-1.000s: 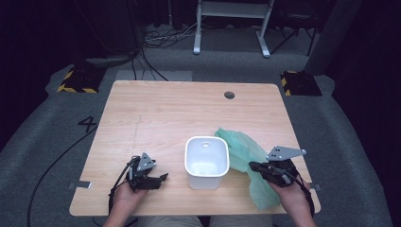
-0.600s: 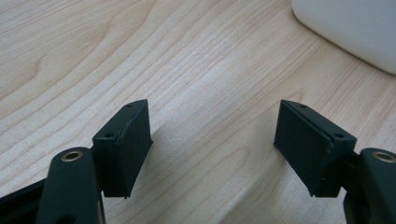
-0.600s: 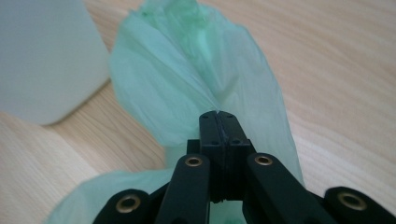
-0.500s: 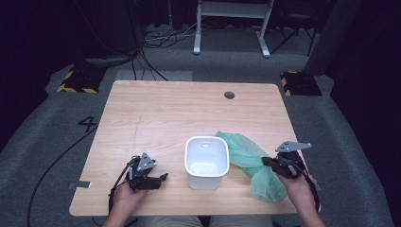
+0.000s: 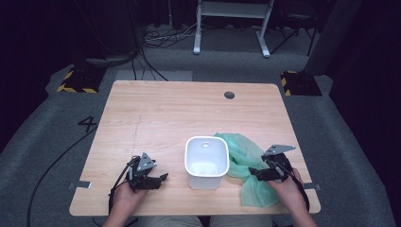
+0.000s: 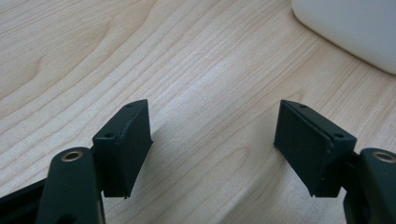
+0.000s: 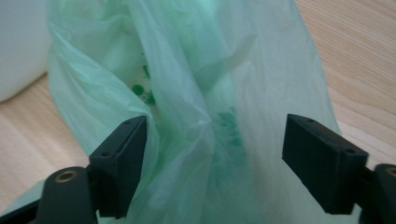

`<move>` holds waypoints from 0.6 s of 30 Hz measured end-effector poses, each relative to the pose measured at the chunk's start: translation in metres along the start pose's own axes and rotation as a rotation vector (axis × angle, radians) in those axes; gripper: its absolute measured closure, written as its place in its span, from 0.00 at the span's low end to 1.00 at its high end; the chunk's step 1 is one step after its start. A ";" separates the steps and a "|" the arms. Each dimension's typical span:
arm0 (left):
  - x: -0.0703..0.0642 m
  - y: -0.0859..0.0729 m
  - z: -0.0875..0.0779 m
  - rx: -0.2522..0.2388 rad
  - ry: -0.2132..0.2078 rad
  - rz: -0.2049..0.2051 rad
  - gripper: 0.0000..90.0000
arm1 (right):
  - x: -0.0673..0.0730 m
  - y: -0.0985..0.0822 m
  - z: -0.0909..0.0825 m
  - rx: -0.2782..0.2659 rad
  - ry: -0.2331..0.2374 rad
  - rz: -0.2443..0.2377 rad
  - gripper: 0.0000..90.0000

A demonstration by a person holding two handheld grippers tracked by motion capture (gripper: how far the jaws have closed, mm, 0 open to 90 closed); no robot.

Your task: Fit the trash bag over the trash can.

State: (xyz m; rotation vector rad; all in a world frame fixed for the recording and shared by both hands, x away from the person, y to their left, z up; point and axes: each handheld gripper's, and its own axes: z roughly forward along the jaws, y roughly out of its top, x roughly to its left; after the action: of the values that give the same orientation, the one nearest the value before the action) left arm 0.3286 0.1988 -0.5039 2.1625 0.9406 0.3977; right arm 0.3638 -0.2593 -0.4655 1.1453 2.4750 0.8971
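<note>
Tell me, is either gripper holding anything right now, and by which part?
Nothing is held. The right gripper has just been opening: its jaws stand wide, with the green plastic bag lying loose between them. The left gripper is open over bare table.

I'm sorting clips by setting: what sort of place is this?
Probably a lab or studio set up for recording, not a home: a lone wooden table on grey carpet, yellow-black striped floor blocks at its far corners, loose cables by a metal stand against a dark backdrop.

Green plastic bag (image 5: pixel 246 165) crumpled flat on table, touching white bin (image 5: pixel 206 161).
</note>
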 end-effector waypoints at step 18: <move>0.000 0.000 0.000 0.000 0.000 0.000 0.30 | -0.033 -0.008 0.020 0.088 -0.094 0.071 0.13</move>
State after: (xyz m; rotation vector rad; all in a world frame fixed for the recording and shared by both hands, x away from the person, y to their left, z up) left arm 0.3286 0.1988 -0.5039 2.1624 0.9406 0.3981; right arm 0.3900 -0.2798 -0.4866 1.2812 2.4337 0.7410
